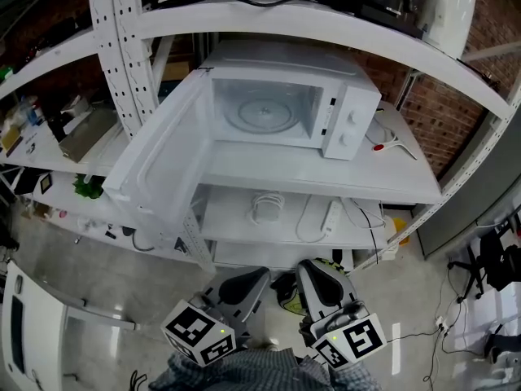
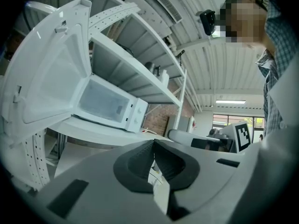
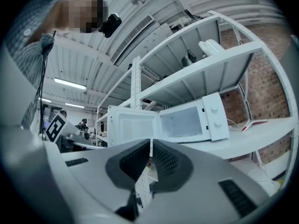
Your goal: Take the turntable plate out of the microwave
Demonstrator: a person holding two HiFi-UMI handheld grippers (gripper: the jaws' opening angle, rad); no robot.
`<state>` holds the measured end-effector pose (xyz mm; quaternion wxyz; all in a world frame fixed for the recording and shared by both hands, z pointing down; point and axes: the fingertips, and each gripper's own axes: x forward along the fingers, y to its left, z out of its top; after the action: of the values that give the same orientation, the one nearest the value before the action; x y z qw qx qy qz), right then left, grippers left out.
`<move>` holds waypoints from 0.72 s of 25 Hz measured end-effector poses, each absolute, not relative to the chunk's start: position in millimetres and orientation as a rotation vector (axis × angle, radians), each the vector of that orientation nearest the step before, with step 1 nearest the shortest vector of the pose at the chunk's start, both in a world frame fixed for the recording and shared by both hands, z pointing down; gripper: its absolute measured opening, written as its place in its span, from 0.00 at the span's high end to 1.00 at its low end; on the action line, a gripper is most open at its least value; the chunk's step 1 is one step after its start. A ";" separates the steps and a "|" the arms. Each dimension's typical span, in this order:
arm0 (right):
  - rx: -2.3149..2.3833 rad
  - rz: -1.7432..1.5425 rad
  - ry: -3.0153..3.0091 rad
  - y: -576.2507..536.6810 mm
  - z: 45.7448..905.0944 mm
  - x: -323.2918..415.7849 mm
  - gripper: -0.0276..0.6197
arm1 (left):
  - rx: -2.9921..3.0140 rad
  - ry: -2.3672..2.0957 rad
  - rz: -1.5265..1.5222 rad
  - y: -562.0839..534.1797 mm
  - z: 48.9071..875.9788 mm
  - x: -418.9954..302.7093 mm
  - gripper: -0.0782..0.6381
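Note:
The white microwave (image 1: 326, 108) stands on the middle shelf with its door (image 1: 159, 157) swung wide open to the left. The clear glass turntable plate (image 1: 264, 114) lies flat inside the cavity. Both grippers hang low near my body, well short of the shelf. My left gripper (image 1: 252, 277) has its jaws together with nothing between them, and so does my right gripper (image 1: 309, 265). In the left gripper view the shut left gripper (image 2: 154, 141) points level at the microwave (image 2: 112, 107). In the right gripper view the shut right gripper (image 3: 151, 141) faces the open microwave (image 3: 191, 122). The plate is too hazy to make out in either gripper view.
A perforated shelf post (image 1: 122, 47) rises left of the open door. A red-and-white tool (image 1: 389, 145) lies on the shelf right of the microwave. The lower shelf holds a coiled cable (image 1: 267, 206) and a power strip (image 1: 330, 214). A white appliance (image 1: 32, 332) stands on the floor at left.

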<state>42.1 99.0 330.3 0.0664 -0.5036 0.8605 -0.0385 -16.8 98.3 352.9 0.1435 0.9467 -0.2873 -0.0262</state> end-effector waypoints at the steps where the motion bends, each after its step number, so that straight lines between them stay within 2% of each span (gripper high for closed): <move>1: -1.512 -0.147 2.566 99.0 329.6 45.9 0.91 | 2.730 -0.830 -0.073 99.1 352.6 -16.2 0.88; 6: -1.488 -0.234 2.535 98.9 331.8 61.1 0.91 | 2.753 -0.838 -0.093 104.2 348.3 -11.1 0.88; 18: -1.406 -0.216 2.636 109.2 332.1 82.0 0.91 | 2.718 -0.943 -0.094 117.6 346.3 9.9 0.88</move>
<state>82.0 109.2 332.1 0.0731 -0.4683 0.8776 -0.0720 9.9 117.6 346.3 0.1311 0.9361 -0.3248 -0.0325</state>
